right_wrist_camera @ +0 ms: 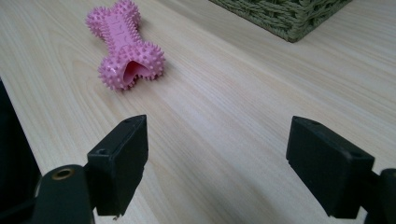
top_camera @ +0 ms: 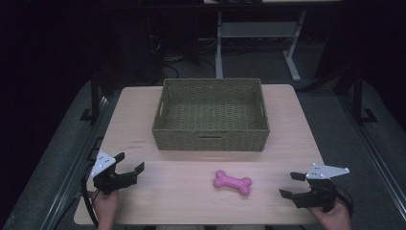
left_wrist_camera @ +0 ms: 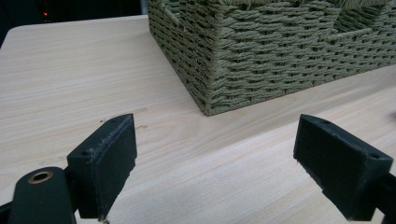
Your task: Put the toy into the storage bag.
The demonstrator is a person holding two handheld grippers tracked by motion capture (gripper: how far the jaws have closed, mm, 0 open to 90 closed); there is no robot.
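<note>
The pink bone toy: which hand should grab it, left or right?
Probably right. The right gripper is open, nearer the pink bone toy and aimed toward it. The left gripper, also open, faces the basket.

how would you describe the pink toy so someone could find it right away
Start at the table and its woven basket. In front of the basket's near wall, between the left gripper and the right gripper, lies the toy. It is the one pink, bone-shaped thing, covered in small nubs.

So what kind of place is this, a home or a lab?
Probably a lab or workshop: a light wooden table on grey carpet, metal desk legs and loose cables behind, and handheld black grippers, left and right.
</note>
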